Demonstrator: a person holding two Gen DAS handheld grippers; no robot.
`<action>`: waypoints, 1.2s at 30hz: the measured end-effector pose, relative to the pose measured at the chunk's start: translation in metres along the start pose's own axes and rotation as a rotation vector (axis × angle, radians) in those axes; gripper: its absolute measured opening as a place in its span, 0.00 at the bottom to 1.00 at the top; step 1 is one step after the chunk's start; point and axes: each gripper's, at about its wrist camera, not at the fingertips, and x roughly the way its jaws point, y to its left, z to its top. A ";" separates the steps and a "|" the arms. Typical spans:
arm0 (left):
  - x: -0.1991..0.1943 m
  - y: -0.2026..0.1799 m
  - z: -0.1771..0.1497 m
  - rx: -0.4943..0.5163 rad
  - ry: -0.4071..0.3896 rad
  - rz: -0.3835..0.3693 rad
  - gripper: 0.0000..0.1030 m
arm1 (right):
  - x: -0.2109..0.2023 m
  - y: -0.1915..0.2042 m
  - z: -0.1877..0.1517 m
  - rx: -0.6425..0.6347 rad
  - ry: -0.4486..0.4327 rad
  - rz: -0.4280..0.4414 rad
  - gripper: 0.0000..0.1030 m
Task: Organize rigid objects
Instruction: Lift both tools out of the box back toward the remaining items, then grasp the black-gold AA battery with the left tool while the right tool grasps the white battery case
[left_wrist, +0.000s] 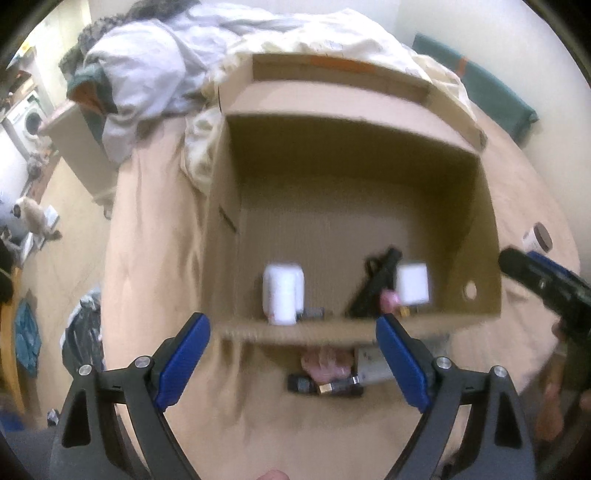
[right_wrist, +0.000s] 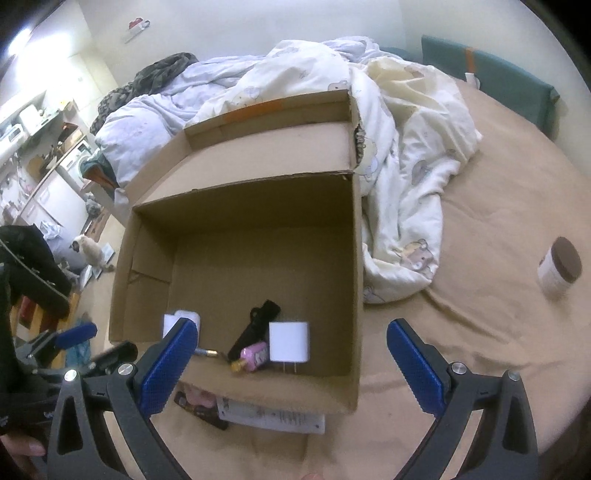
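Observation:
An open cardboard box (left_wrist: 351, 166) (right_wrist: 240, 221) stands on the tan bed sheet. Along its near wall inside lie a white bottle (left_wrist: 282, 293) (right_wrist: 184, 318), a black tool (left_wrist: 376, 280) (right_wrist: 255, 328), a small pink item (left_wrist: 389, 300) (right_wrist: 255, 354) and a white charger cube (left_wrist: 413, 284) (right_wrist: 289, 341). My left gripper (left_wrist: 291, 319) hangs open over the box's near rim, nothing between its blue pads. My right gripper (right_wrist: 291, 332) is open and empty above the box's near right part. A brown-lidded jar (right_wrist: 559, 267) (left_wrist: 537, 238) lies on the sheet to the right.
In front of the box lie a pink packet (left_wrist: 325, 363), a flat printed card (right_wrist: 273, 417) and a dark gold-tipped stick (left_wrist: 325, 386). A rumpled duvet (right_wrist: 399, 155) is piled behind and right of the box. A cat (right_wrist: 90, 251) sits on the floor at left.

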 end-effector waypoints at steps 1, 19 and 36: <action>0.001 0.000 -0.006 -0.004 0.015 -0.010 0.87 | -0.001 -0.001 -0.003 0.013 0.005 0.005 1.00; 0.086 -0.017 -0.046 -0.089 0.299 -0.080 0.73 | 0.014 -0.007 -0.035 0.073 0.116 -0.014 1.00; 0.103 -0.051 -0.050 0.018 0.291 0.005 0.29 | 0.027 0.002 -0.040 0.014 0.156 -0.054 1.00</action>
